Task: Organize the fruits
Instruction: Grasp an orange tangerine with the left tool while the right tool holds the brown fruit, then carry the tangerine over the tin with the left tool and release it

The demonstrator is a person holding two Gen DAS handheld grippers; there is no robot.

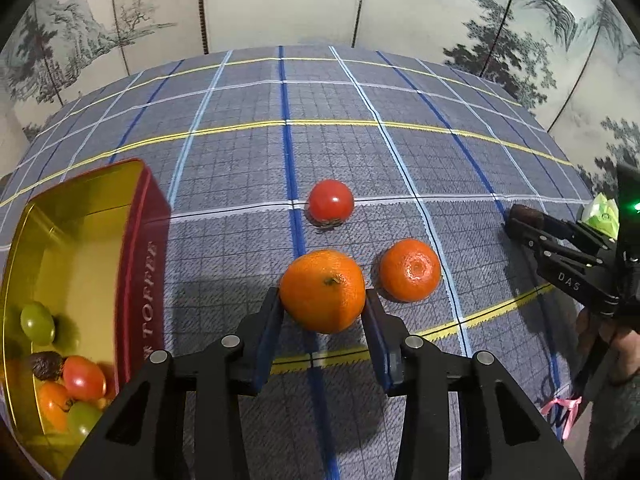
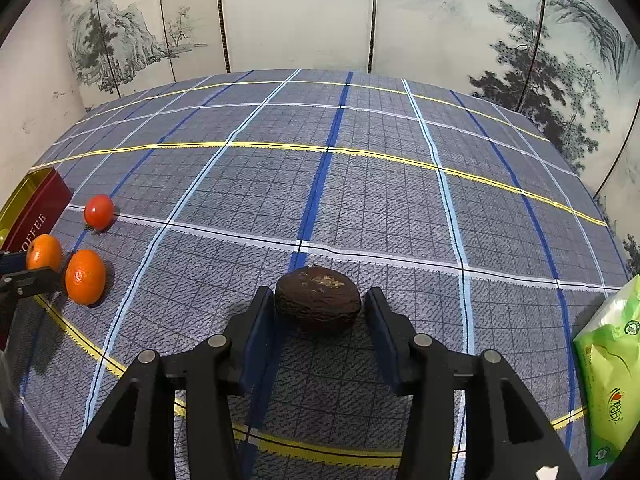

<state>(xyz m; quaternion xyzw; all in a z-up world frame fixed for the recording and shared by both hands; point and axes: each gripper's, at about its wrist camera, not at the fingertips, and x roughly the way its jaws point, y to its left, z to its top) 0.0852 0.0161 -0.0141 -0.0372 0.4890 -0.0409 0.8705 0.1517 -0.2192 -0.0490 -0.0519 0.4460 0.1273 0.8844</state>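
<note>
Orange, dimpled, with a green stem nub, our round mandarin (image 1: 322,290) sits pinched between the left gripper (image 1: 322,312) fingers, just right of the red toffee tin (image 1: 142,264). Our right gripper (image 2: 319,312) fingers flank a wrinkled dark-brown fruit (image 2: 318,304), slightly apart.

Far half of the checked tablecloth (image 2: 360,184) — bare, open passage. Near left: red toffee tin (image 1: 140,264) standing as a wall; 2 oranges (image 1: 322,290) (image 1: 409,269) just beside each other, tomato (image 1: 331,202) beyond. Near right edge — green tissue pack (image 2: 608,376). Folding screen (image 2: 300,12) closes the back.
</note>
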